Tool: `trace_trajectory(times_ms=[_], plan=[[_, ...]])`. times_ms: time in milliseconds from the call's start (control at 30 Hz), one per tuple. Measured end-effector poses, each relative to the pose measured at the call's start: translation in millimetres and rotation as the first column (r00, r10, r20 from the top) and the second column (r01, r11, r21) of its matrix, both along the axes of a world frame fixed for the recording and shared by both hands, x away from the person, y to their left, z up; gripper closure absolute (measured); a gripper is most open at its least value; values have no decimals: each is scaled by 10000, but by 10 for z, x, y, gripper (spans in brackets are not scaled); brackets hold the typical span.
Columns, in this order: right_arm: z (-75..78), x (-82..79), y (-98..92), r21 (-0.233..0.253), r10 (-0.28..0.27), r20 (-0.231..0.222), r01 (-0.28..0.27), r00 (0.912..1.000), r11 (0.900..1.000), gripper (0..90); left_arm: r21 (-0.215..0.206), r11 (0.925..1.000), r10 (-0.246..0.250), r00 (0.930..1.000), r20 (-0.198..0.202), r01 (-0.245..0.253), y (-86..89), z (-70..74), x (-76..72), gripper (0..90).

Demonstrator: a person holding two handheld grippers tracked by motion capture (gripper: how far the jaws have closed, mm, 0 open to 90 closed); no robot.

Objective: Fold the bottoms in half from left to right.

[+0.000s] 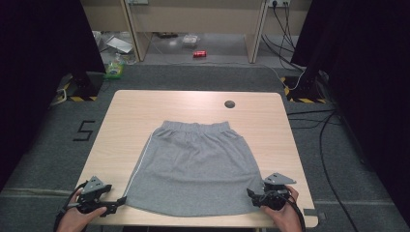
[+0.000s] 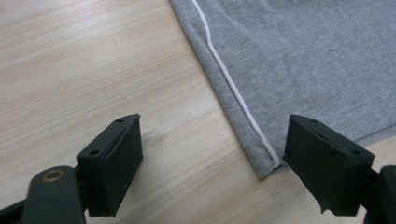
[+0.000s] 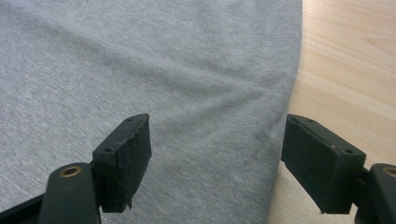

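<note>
high view, hands: two grippers are being held at the near edge of the wooden table (image 1: 145, 104), the left gripper (image 1: 117, 201) at the lower left corner of the grey skirt (image 1: 193, 166), the right gripper (image 1: 253, 194) at its lower right corner.
high view, skirt: it is being shown lying flat mid-table, waistband toward the far side, hem near the person.
left gripper view, jaws: they are being held wide apart with nothing gripped; the skirt's hem corner (image 2: 264, 165), with its white piping (image 2: 233, 88), is being framed between them, close to one jaw.
right gripper view, jaws: they are being held wide apart, nothing clamped; the skirt's side edge (image 3: 280, 121) is being straddled, one jaw over fabric, the other over bare wood (image 3: 350, 60).
</note>
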State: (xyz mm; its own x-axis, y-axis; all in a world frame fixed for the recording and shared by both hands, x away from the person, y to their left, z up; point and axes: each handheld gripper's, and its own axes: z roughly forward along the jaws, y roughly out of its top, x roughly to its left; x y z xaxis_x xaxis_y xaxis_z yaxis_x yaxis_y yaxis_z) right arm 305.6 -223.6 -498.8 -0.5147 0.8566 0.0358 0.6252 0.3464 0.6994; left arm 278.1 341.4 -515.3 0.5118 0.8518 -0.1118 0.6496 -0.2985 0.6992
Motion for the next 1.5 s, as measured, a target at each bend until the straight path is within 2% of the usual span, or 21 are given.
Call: trace_trajectory(times_ms=[233,367,467,500,633,767,1100,1133,1500], plan=[[-1,-2,12,-1,31,38,-31,10000,10000,244,-130,9999,-23,10000,29,23,9,4,29,191],[0,-1,28,-12,58,52,-58,10000,10000,244,-166,9998,74,9998,171,-71,14,38,71,191],[5,-3,40,-13,79,71,-79,9999,10000,244,-493,9987,127,9996,246,-115,15,78,130,191],[5,0,41,-17,104,76,-104,9999,9999,244,-658,9977,190,9995,265,-172,11,100,186,191],[6,-1,54,3,131,72,-131,9999,9999,244,-684,9975,208,9992,355,-184,-11,125,268,184],[10,-3,67,8,174,106,-174,9998,9998,247,-829,9964,207,9989,412,-172,-65,164,431,184],[18,-5,89,27,263,172,-264,9995,9996,246,-741,9972,165,9985,516,-127,-215,241,751,185],[20,-5,94,33,255,185,-256,9995,9997,246,-769,9970,168,9985,514,-128,-247,257,819,185],[20,-5,116,32,334,188,-335,9993,9994,246,-839,9963,217,9990,400,-183,-383,273,1135,196]])
